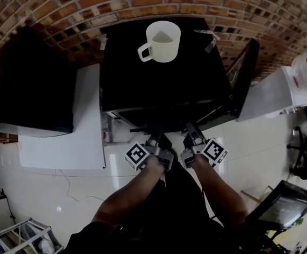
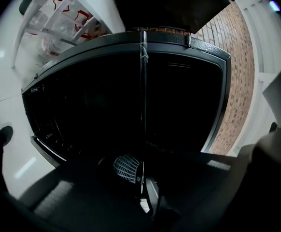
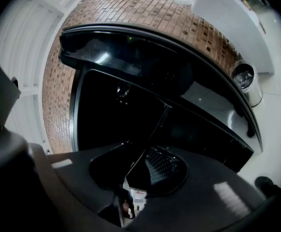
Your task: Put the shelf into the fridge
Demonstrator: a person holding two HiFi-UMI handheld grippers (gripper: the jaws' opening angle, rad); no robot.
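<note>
A black mini fridge (image 1: 164,83) stands in front of me with its door (image 1: 245,75) swung open to the right. Both grippers reach level into its dark opening. The shelf shows only as a thin pale edge (image 2: 142,81) running from my left gripper (image 2: 141,175) into the cavity, and that gripper is shut on it. In the right gripper view the same edge (image 3: 157,129) passes between the jaws of my right gripper (image 3: 135,170). A gap shows beside its ribbed pad (image 3: 163,166), so it is open. In the head view the left gripper (image 1: 154,137) and right gripper (image 1: 191,132) sit side by side.
A white mug (image 1: 161,41) stands on top of the fridge. A white panel (image 1: 84,126) and a black box (image 1: 31,89) lie to the left, a white cabinet (image 1: 272,94) to the right. A steel bin (image 3: 246,81) stands by the brick wall.
</note>
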